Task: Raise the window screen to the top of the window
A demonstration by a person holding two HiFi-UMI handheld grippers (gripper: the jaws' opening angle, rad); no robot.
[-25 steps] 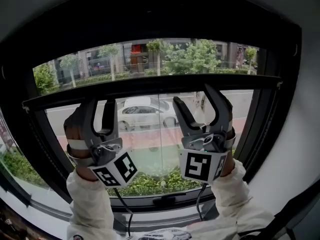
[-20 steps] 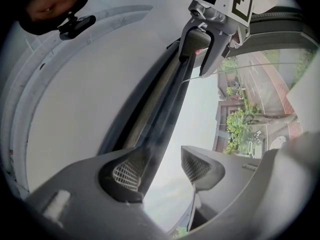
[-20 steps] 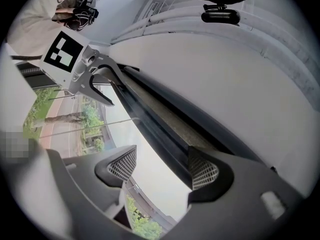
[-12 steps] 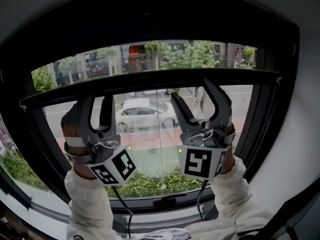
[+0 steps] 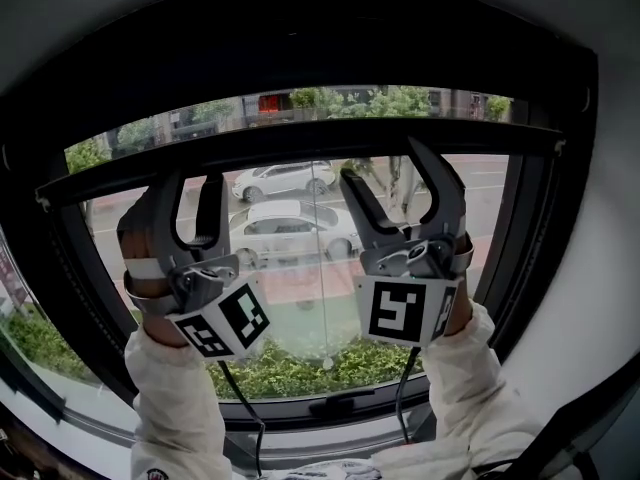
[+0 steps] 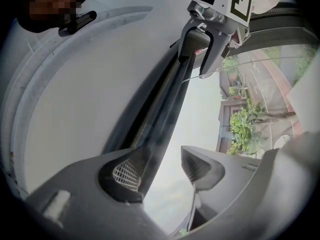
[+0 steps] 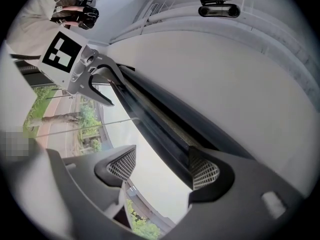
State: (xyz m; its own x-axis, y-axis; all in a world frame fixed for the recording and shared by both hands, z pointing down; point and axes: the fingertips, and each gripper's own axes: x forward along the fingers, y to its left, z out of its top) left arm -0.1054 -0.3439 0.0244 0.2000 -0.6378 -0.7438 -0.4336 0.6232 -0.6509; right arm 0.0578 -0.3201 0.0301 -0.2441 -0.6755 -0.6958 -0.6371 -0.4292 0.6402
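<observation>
Head view — left tongs (image 5: pixel 190 186), right tongs (image 5: pixel 385 168) open at screen bar (image 5: pixel 300 146).

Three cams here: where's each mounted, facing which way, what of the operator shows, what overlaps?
Head view: on the person's head, facing the dark-framed window; shows the black horizontal screen bar, left gripper, right gripper, white sleeves.
Left gripper view: on the left gripper, looking up along its open jaws at the bar; right gripper at top.
Right gripper view: on the right gripper, same upward look; left gripper upper left.
Shared: all three show the bar.
</observation>
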